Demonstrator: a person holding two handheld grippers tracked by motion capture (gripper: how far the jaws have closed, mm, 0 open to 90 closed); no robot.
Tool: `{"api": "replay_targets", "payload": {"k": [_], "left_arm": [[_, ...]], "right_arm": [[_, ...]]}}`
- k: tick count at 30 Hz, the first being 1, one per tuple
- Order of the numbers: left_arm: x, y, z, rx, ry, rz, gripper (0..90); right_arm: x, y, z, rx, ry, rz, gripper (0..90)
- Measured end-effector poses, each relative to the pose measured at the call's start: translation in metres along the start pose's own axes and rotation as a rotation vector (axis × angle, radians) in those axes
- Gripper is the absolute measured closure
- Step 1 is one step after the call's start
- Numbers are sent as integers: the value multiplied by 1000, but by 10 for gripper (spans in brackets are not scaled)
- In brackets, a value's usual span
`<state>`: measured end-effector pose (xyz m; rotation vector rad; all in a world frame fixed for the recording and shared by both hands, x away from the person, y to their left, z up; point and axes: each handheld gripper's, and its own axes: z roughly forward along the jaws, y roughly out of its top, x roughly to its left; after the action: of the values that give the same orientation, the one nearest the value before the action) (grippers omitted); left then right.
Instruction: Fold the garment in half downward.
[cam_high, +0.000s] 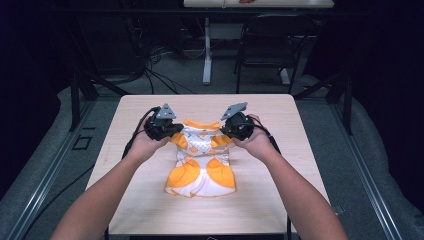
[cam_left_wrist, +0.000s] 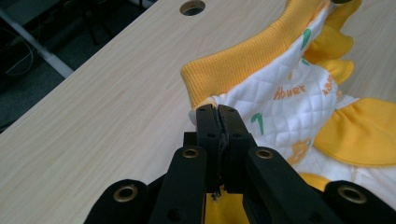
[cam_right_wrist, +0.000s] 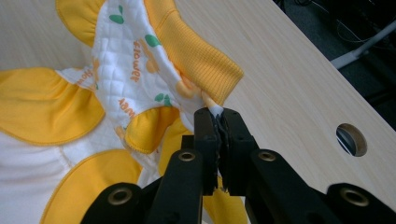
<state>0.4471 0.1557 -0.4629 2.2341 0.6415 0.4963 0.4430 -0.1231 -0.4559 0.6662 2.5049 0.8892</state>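
Note:
A small white quilted garment (cam_high: 202, 160) with yellow frills and a yellow ribbed band lies folded in the middle of the wooden table (cam_high: 145, 200). My left gripper (cam_high: 172, 134) pinches the garment's left edge just below the yellow band (cam_left_wrist: 233, 65), jaws shut on the cloth (cam_left_wrist: 217, 110). On the other side my right gripper (cam_high: 224, 132) is shut on the white corner of the garment (cam_right_wrist: 140, 70) beside the band's end (cam_right_wrist: 215, 112). The held edge is lifted slightly off the table.
Two round cable holes sit in the tabletop, one (cam_left_wrist: 192, 7) in the left gripper view and one (cam_right_wrist: 351, 139) in the right gripper view. Beyond the table stand a chair (cam_high: 270, 45), a desk leg (cam_high: 207, 50) and loose floor cables.

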Motion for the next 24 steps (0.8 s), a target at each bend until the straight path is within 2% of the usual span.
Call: {"api": "replay_targets", "payload": {"k": [9, 18, 24], "left_arm": [[-9, -7, -5, -4, -27, 22, 883], [-19, -14, -8, 7, -48, 49, 884], [-25, -21, -10, 5, -64, 49, 884]], "right_arm": [[9, -8, -5, -5, 10, -9, 859], [21, -15, -8, 19, 22, -27, 858], [32, -22, -10, 20, 48, -28, 859]]}}
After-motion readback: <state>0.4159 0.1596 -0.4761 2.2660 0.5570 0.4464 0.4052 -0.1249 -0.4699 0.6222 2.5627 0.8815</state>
